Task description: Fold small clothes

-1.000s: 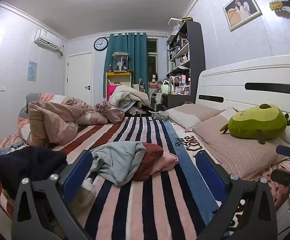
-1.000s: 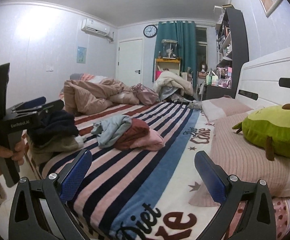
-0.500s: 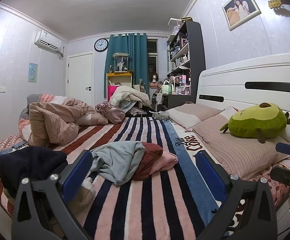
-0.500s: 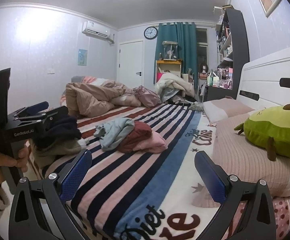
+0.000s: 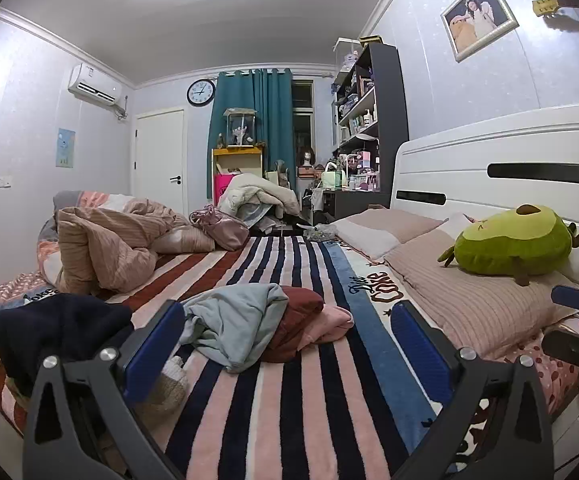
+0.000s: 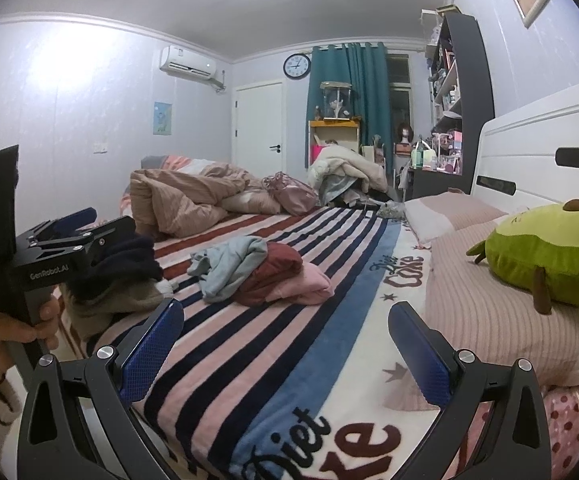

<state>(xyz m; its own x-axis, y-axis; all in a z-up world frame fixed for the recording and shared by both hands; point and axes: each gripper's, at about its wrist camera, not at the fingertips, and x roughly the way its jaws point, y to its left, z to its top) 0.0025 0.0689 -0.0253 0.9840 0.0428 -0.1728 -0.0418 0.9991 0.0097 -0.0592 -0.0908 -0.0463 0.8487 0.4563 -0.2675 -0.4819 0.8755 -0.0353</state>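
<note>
Blue-padded fingers (image 5: 153,344) of the left gripper (image 5: 285,348) stood spread wide with nothing between them, and the right gripper (image 6: 285,350) held its own blue pads (image 6: 151,354) equally far apart and empty, both raised above the near edge of the bed. Ahead of them, in the middle of the striped pink, navy and blue blanket (image 5: 285,400), lay the small clothes in a loose heap: a crumpled pale grey-blue garment (image 5: 233,320) draped partly over a folded maroon one (image 5: 295,320), which in turn lay on a soft pink piece (image 5: 329,322). Neither gripper touched the heap. To the left of it, near the bed's edge, sat a dark navy bundle (image 5: 57,330) on top of a beige fleecy item (image 6: 109,304) (its shape was hard to make out). In the right wrist view, a hand (image 6: 13,330) gripped the left tool's black handle. Further right, a green avocado-shaped plush toy (image 5: 513,246) rested on ribbed pinkish pillows (image 5: 477,304) against the white headboard (image 5: 501,168), and a rumpled tan duvet (image 5: 105,248) was piled at the far left.
</note>
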